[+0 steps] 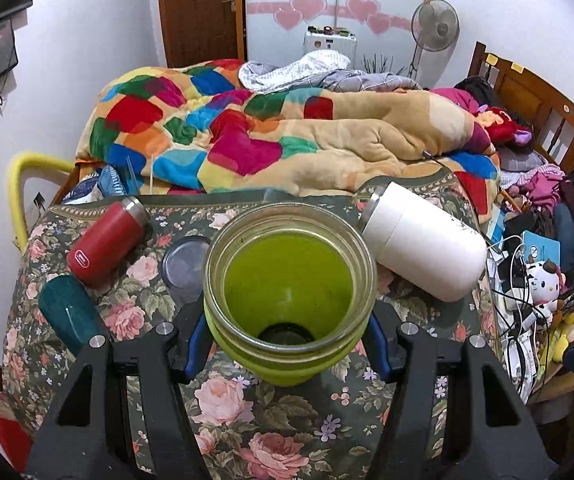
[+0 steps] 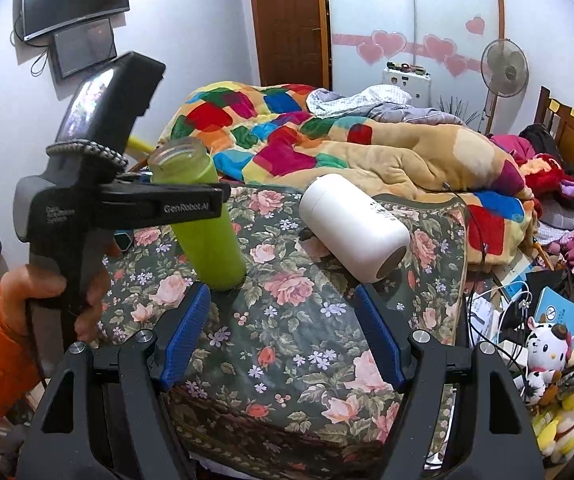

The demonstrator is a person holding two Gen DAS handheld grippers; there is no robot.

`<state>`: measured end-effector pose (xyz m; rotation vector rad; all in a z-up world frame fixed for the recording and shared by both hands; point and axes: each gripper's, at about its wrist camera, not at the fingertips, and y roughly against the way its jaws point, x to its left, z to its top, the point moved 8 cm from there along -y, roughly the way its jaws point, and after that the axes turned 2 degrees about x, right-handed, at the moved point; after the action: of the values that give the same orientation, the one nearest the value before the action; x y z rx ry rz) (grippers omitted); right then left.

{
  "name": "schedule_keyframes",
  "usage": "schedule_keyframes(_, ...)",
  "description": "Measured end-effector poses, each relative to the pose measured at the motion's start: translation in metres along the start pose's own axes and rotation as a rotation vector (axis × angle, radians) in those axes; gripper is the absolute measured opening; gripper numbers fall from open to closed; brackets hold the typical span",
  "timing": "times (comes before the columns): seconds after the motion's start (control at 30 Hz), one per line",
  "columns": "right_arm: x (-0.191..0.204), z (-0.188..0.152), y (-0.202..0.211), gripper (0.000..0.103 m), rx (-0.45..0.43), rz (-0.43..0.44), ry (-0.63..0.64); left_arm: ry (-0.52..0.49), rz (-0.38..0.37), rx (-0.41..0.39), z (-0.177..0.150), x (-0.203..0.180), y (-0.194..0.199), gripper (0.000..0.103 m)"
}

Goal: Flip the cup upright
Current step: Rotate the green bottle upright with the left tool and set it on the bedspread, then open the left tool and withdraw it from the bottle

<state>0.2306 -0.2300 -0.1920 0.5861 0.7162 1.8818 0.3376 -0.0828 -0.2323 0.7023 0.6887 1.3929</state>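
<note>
A lime-green cup (image 1: 287, 280) with a clear threaded rim stands mouth up, a little tilted, on the floral cloth (image 1: 271, 432). My left gripper (image 1: 287, 340) is shut on its body; I look down into its open mouth. In the right wrist view the green cup (image 2: 203, 216) leans left, its base on the cloth, with the left gripper (image 2: 159, 204) clamped around its upper part. My right gripper (image 2: 283, 340) is open and empty, low over the cloth in front of the cup.
A white cup (image 1: 423, 240) lies on its side at the right; it also shows in the right wrist view (image 2: 355, 228). A red cup (image 1: 107, 240), a teal cup (image 1: 67, 312) and a clear cup (image 1: 185, 268) lie at the left. A bed with a blanket (image 1: 287, 128) is behind.
</note>
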Motion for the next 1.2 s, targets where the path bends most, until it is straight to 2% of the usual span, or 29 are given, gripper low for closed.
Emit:
schedule_keyframes(0.17,0.002,0.001,0.0,0.072,0.0,0.002,0.001,-0.042,0.008,0.008,-0.003,-0.005,0.003,0.062)
schedule_keyframes(0.23,0.003,0.002,0.002,0.071,-0.004,0.0,0.001,-0.053,0.029,0.009,-0.002,-0.003,0.006,0.066)
schedule_keyframes(0.37,0.005,0.007,0.012,0.071,-0.029,-0.001,-0.009,-0.041,-0.018,0.039,-0.007,-0.001,0.016,0.068)
schedule_keyframes(0.5,0.008,0.016,0.031,0.071,-0.074,-0.006,-0.015,-0.045,-0.045,-0.003,-0.011,0.0,0.049,0.068)
schedule_keyframes(0.63,0.014,0.028,0.06,0.071,-0.147,-0.008,-0.019,-0.081,-0.038,-0.114,-0.01,0.001,0.103,0.068)
schedule_keyframes(0.77,0.023,0.043,0.101,0.071,-0.254,-0.007,-0.019,-0.111,-0.014,-0.294,-0.009,0.005,0.179,0.07)
schedule_keyframes(0.9,0.037,0.054,0.148,0.071,-0.387,-0.007,-0.011,-0.117,-0.015,-0.458,-0.014,0.008,0.245,0.081)
schedule_keyframes(0.97,0.044,0.056,0.169,0.072,-0.448,-0.009,-0.01,-0.115,-0.006,-0.552,-0.021,0.009,0.28,0.084)
schedule_keyframes(1.07,0.055,0.059,0.198,0.072,-0.536,0.001,-0.011,-0.092,0.005,-0.644,-0.031,0.012,0.315,0.089)
schedule_keyframes(1.2,0.068,0.056,0.221,0.074,-0.608,0.009,-0.009,-0.037,0.003,-0.725,-0.045,0.021,0.348,0.101)
